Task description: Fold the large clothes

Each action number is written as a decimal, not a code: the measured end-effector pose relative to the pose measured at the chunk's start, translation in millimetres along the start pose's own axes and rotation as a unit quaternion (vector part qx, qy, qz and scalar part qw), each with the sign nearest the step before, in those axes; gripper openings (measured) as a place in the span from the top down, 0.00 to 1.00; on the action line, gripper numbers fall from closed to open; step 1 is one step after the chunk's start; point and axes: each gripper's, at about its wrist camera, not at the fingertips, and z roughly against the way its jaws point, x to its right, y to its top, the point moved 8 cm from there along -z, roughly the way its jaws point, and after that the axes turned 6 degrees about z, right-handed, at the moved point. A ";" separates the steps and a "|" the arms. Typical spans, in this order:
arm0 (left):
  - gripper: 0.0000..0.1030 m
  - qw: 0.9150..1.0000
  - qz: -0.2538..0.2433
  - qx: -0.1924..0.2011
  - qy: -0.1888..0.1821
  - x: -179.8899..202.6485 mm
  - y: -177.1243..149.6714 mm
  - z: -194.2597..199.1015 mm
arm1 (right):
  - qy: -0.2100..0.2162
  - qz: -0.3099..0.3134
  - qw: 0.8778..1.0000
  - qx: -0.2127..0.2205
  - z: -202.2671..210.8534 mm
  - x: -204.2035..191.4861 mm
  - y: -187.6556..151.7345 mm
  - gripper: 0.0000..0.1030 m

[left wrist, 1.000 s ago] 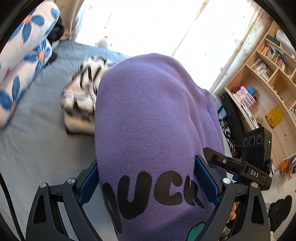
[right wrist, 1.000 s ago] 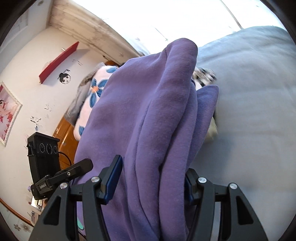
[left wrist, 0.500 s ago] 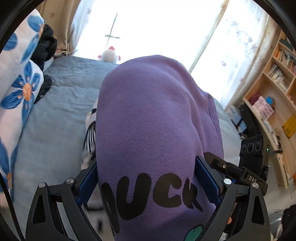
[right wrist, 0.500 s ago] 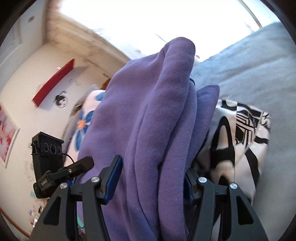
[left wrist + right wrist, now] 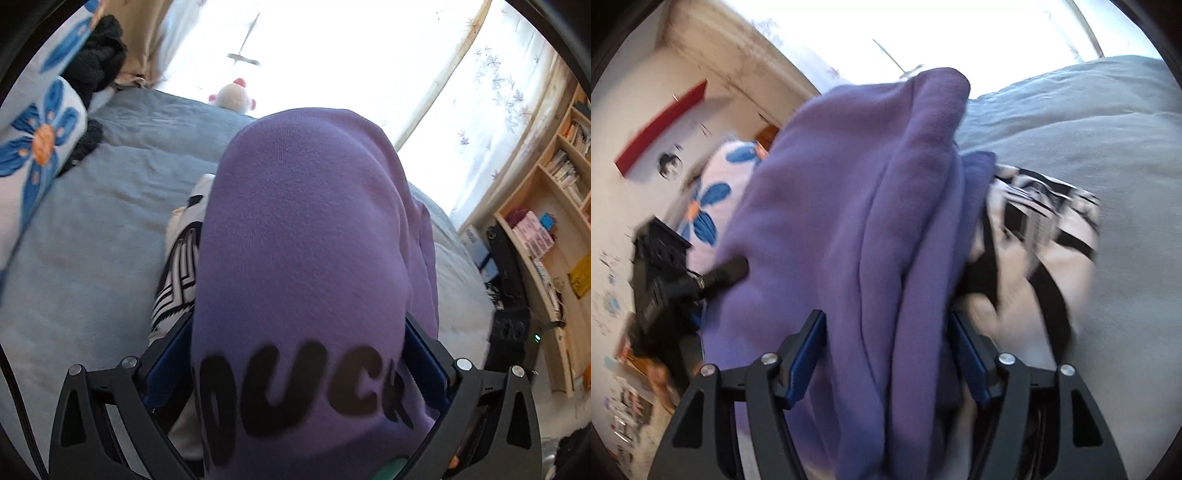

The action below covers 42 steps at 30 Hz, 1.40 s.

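Both grippers clamp the folded purple sweatshirt (image 5: pixel 306 258): the left gripper (image 5: pixel 295 365) and right gripper (image 5: pixel 886 354) each have fingers closed on thick bundled cloth, carried above the black-and-white garment (image 5: pixel 1038 236) on the bed (image 5: pixel 85 258). Judged next: lower it squarely onto that garment, then release.

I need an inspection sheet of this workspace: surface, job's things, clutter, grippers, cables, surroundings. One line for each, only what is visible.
Surface: grey-blue bed cover, wrinkled.
Job's things: purple sweatshirt, bunched, black letters on it; black-and-white patterned garment lying on the bed under it.
Clutter: floral pillow; dark clothing beside it; white plush toy near the window.
Grippers: left gripper and right gripper both clamp the sweatshirt.
Cables: thin black cable at the left edge of the left view.
Surroundings: bright window with sheer curtains; wooden bookshelf; red wall shelf.
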 end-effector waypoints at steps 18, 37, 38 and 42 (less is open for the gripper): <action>0.01 0.995 -0.044 0.026 0.083 87.2 -136.9 178.1 | -0.032 0.048 0.998 -0.037 208.3 -89.3 -97.8 0.34; 0.01 0.992 -0.087 0.055 0.067 227.1 -251.9 345.2 | -0.045 0.137 0.990 0.003 431.5 -195.9 -157.1 0.34; 0.01 0.993 -0.088 0.057 0.063 234.9 -257.1 350.9 | -0.044 0.136 0.990 0.008 439.7 -199.3 -158.2 0.34; 0.01 0.992 -0.099 0.064 0.050 262.7 -274.3 367.9 | -0.042 0.150 0.988 0.018 471.4 -213.5 -166.1 0.34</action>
